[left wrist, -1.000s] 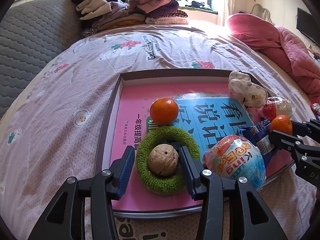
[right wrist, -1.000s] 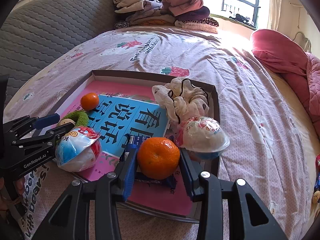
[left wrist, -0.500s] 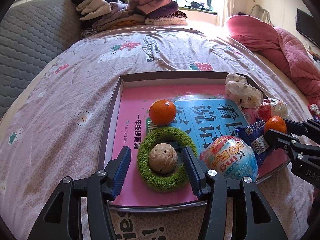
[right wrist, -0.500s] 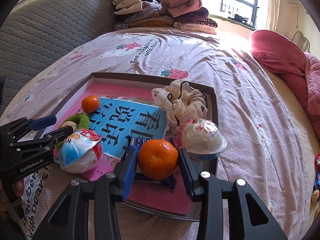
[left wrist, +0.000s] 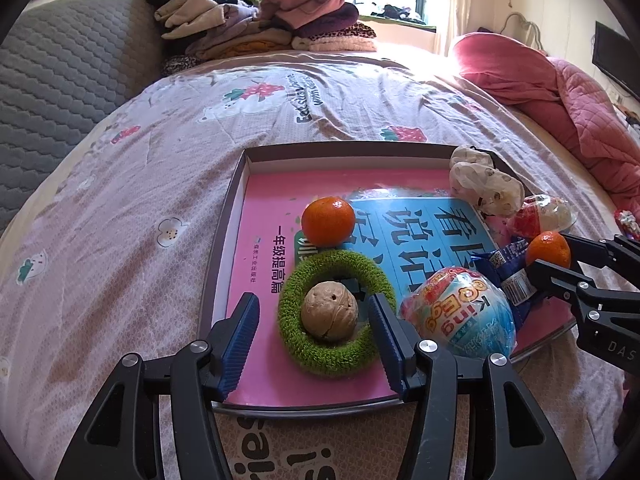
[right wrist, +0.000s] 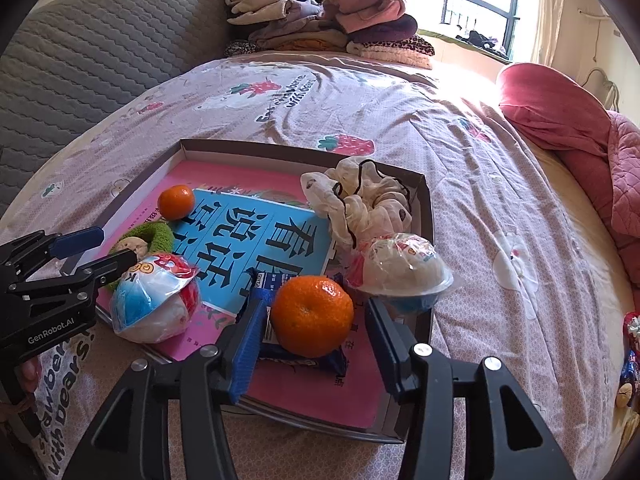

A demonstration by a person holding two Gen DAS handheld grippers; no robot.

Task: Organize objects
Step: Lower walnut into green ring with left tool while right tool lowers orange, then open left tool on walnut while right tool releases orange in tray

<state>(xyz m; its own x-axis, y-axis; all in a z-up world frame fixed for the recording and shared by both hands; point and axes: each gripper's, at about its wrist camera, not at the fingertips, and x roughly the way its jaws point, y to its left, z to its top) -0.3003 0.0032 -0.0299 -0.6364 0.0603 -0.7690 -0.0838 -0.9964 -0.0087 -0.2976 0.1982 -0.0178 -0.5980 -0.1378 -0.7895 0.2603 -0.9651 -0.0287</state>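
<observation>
A shallow brown cardboard tray [left wrist: 224,216] lined with a pink and blue booklet lies on the bed. The left gripper [left wrist: 316,332] is opening, pads clear of the fuzzy green ring [left wrist: 296,336] and the tan walnut [left wrist: 329,316] inside it, near the tray's near-left edge. The right gripper [right wrist: 310,332] is opening around, not pressing, the near orange mandarin [right wrist: 311,316] on a blue snack packet [right wrist: 332,358] by the near rim. Far left tray floor lies bare.
</observation>
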